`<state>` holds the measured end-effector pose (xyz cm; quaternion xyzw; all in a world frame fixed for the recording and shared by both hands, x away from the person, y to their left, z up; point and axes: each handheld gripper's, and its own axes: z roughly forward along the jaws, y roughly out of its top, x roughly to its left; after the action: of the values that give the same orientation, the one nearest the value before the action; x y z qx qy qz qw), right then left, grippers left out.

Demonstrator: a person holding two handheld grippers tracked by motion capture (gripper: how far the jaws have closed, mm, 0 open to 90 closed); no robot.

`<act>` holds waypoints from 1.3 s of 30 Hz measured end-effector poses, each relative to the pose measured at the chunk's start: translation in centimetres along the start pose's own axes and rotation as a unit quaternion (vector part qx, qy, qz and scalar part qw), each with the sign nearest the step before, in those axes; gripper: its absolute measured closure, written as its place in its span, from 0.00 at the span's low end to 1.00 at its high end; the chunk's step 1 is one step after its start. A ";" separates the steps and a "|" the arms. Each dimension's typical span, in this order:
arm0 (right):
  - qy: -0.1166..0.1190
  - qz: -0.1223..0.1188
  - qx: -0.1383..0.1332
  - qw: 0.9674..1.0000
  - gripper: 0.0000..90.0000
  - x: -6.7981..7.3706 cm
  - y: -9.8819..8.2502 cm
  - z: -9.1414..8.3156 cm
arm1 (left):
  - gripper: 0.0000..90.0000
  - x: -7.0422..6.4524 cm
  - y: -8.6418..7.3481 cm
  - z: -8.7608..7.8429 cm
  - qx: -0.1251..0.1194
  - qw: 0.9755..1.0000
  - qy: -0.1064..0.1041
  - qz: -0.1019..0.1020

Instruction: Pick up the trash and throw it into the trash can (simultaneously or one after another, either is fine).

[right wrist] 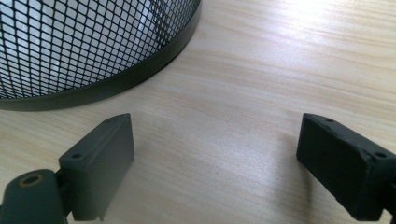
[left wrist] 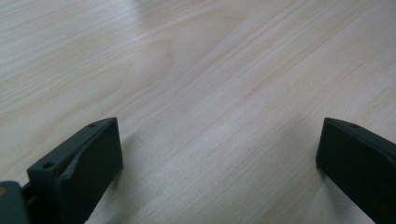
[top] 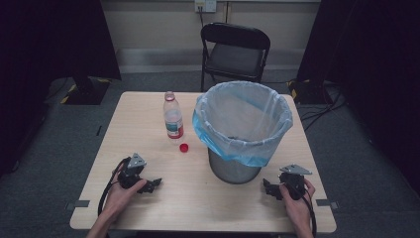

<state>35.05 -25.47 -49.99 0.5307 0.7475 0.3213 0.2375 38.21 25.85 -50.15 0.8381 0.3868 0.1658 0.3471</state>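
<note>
Table (top: pixel 148 119): 1 bottle (top: pixel 173 118), 1 cap (top: pixel 184 147), 1 bin (top: pixel 242 130).

A black folding chair (top: pixel 235 49) stands behind the table (top: pixel 138 119).

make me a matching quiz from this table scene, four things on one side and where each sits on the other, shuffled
Things:
1. water bottle
2. red cap
3. mesh bin
4. left gripper

Places:
A. loose on the table in front of the bottle
B. near the table's front left, open over bare wood
C. upright, left of the bin
D. right of centre, lined with a blue bag

Pairs: 1-C, 2-A, 3-D, 4-B
</note>
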 end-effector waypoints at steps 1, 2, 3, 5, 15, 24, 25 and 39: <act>0.000 0.000 0.000 1.000 0.12 0.0 0.0 0.0 | 0.00 0.0 0.0 0.0 0.000 1.000 0.000 0.000; 0.000 0.000 0.000 1.000 0.12 0.0 0.0 0.0 | 0.00 -0.1 0.0 0.0 0.000 1.000 -0.001 -0.005; 0.000 0.000 0.000 1.000 0.12 0.0 0.0 0.0 | 0.00 -0.1 0.0 0.0 0.000 1.000 -0.001 -0.005; 0.000 0.000 0.000 1.000 0.12 0.0 0.0 0.0 | 0.02 0.0 -0.1 -0.1 -0.005 1.000 -0.001 -0.010; 0.012 -0.011 0.000 1.000 0.12 -0.3 -0.1 -0.1 | 0.20 0.4 0.0 -0.5 -0.012 1.000 0.011 -0.020; 0.012 -0.011 0.000 1.000 0.12 -0.3 -0.1 -0.1 | 0.19 0.7 0.4 -1.2 -0.014 0.999 -0.027 -0.042; 0.012 -0.011 0.000 1.000 0.12 -0.3 -0.1 -0.1 | 0.19 0.7 0.4 -1.2 -0.014 0.999 -0.027 -0.042; 0.012 -0.011 0.000 1.000 0.12 -0.3 -0.1 -0.1 | 0.20 1.4 2.5 -2.2 -0.073 0.995 -0.054 -0.049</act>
<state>35.04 -25.77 -49.99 0.5184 0.7562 0.3251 0.2317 39.22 26.75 -46.83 0.7984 0.3948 0.1308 0.4353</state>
